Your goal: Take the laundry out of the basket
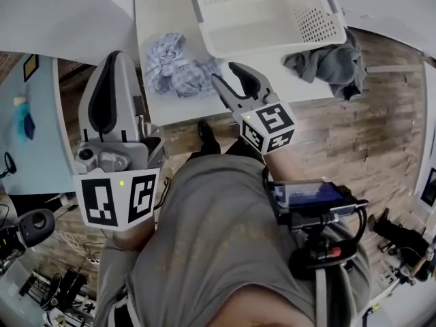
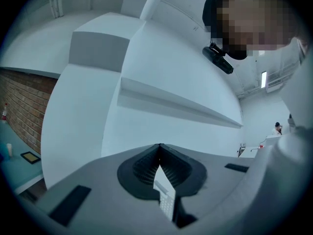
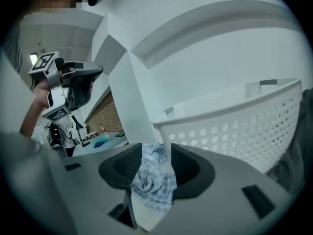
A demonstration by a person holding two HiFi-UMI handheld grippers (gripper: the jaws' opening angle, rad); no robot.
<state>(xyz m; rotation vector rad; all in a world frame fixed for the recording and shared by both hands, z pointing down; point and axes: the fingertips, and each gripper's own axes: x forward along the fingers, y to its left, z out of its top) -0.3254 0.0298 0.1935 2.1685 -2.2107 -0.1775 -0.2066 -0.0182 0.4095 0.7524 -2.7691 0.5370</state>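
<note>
A crumpled blue-and-white checked cloth point(image 1: 174, 67) lies on the white table point(image 1: 153, 19), left of the white laundry basket point(image 1: 225, 46). A grey garment point(image 1: 330, 60) hangs over the table's edge to the right of the basket. My right gripper point(image 1: 230, 79) hovers at the table's near edge, just right of the checked cloth, open. In the right gripper view the checked cloth point(image 3: 154, 180) shows through the gap of the right gripper point(image 3: 155, 153), its pads apart from it, and the basket point(image 3: 244, 121) stands to the right. My left gripper point(image 1: 112, 60) is raised at the left, shut and empty point(image 2: 159, 148).
A light blue table point(image 1: 27, 128) stands at the left. A camera rig point(image 1: 310, 199) hangs at the person's chest. Stands and cables point(image 1: 41, 271) crowd the wooden floor point(image 1: 368, 135) at the lower left. White walls fill the left gripper view.
</note>
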